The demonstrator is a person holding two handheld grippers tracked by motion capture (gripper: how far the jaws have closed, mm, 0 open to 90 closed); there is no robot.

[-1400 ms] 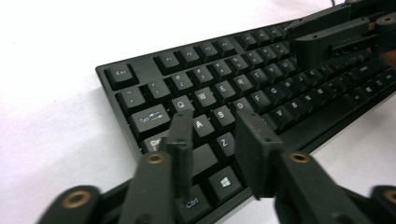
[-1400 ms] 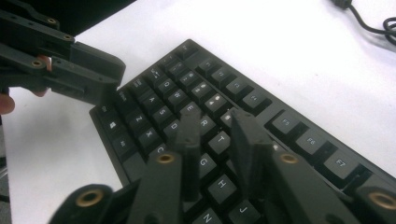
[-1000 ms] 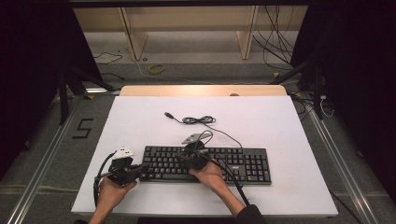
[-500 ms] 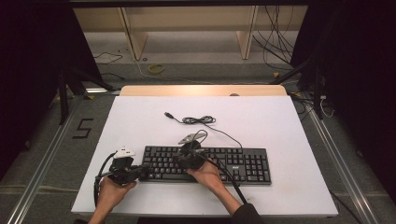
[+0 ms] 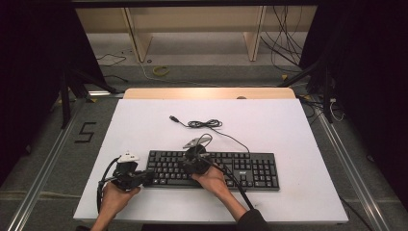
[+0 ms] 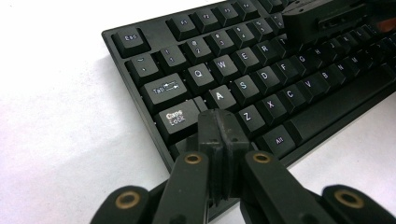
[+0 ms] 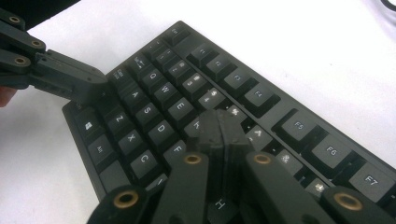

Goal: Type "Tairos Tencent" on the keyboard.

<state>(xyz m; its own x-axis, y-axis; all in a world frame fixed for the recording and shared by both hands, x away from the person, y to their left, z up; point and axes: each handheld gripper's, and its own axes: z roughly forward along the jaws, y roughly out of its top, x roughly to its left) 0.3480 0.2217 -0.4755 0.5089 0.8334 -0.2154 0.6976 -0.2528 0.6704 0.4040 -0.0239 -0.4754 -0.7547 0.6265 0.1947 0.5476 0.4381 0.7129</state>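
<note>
Both closed grippers (image 6: 219, 128) (image 7: 219, 128) are poking keys on the keyboard (image 5: 250, 171), which looks rigid and flat, best gripped by its edges.

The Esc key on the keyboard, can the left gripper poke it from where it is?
Probably yes. The left gripper, jaws shut, sits over the keyboard's left end by Caps Lock. The Esc key lies just beyond at the corner, with nothing between them. The right gripper is farther along the keys.
</note>
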